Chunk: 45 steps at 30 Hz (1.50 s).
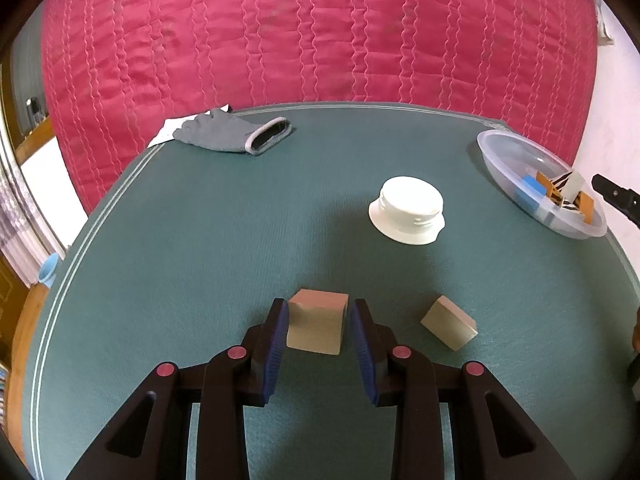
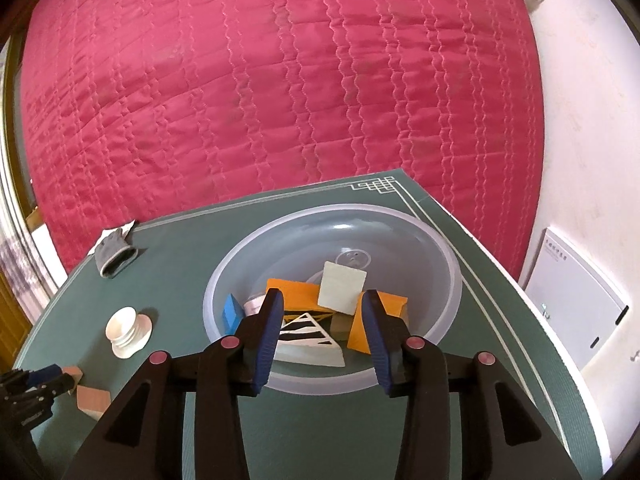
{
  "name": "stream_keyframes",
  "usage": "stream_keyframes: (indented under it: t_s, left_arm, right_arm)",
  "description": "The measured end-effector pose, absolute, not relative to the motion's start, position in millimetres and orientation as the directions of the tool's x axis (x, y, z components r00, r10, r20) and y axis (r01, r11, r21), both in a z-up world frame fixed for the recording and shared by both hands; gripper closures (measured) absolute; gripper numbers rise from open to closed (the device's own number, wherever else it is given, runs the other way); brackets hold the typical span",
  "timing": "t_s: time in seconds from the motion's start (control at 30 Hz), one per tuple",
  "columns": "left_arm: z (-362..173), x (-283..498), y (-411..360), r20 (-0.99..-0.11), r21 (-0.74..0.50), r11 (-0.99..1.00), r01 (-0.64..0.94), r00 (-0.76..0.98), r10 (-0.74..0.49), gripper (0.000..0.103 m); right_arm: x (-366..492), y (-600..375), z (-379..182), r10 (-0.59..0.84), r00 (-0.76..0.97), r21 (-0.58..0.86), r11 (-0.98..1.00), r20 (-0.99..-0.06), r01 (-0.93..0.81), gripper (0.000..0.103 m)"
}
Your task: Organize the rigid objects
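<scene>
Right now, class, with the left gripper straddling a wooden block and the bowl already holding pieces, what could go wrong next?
1. The left gripper is open around the wooden block; its angled faces might let it twist or slip as the jaws close.
2. The second wooden block lies close beside it and could get nudged.
3. The right gripper hangs open over the clear bowl, possibly blocking the drop-off.
</scene>
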<state>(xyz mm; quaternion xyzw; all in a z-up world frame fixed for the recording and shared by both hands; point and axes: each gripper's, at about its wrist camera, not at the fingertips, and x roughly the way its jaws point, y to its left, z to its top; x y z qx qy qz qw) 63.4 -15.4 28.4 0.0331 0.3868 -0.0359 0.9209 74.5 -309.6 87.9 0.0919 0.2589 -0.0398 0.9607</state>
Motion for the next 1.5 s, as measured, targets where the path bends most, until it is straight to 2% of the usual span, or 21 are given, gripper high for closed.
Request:
stream_keyframes:
  t_s: [0.27,0.4,0.57,0.67,0.73,1.07,1.5]
  left_arm:
    - [27,65,-10,-0.722,0.018,0.996,0.084,0.69,-0.045,0.068]
    - [25,66,-7,-0.731,0.001,0.997,0.08,0.68,-0.054,0.06]
    - [22,73,-10,-0.752,0.021,0.996,0.082,0.658,-0.039,0.059]
    - [22,74,-12,-0.752,0.025,0.996,0.089,0.658,-0.04,0.06]
    - [22,74,-11,-0.752,0.019,0.995,0.093,0.658,-0.047,0.069]
    - [35,72,-18,-0.724,0.029,0.996,0.079,0.689,-0.034,0.069]
    - [71,81,-84,-0.678,0.016,0.978,0.206,0.721,-0.14,0.069]
  right_arm:
    - [74,-306,85,-0.02,0.861,0.148,0.983,-0.508,0.11,0.061]
    - [74,-304,85,-0.02,0.861,0.144,0.984,-0.508,0.108,0.061]
    - [73,-301,84,-0.015,0.86,0.136,0.986,-0.51,0.097,0.061]
    - [74,-298,83,-0.012,0.859,0.131,0.987,-0.512,0.092,0.061]
    - [73,-298,83,-0.012,0.859,0.13,0.987,-0.511,0.091,0.061]
    - [74,-303,83,-0.026,0.857,0.151,0.981,-0.514,0.12,0.061]
    - [71,-321,82,-0.077,0.856,0.198,0.958,-0.511,0.205,0.061]
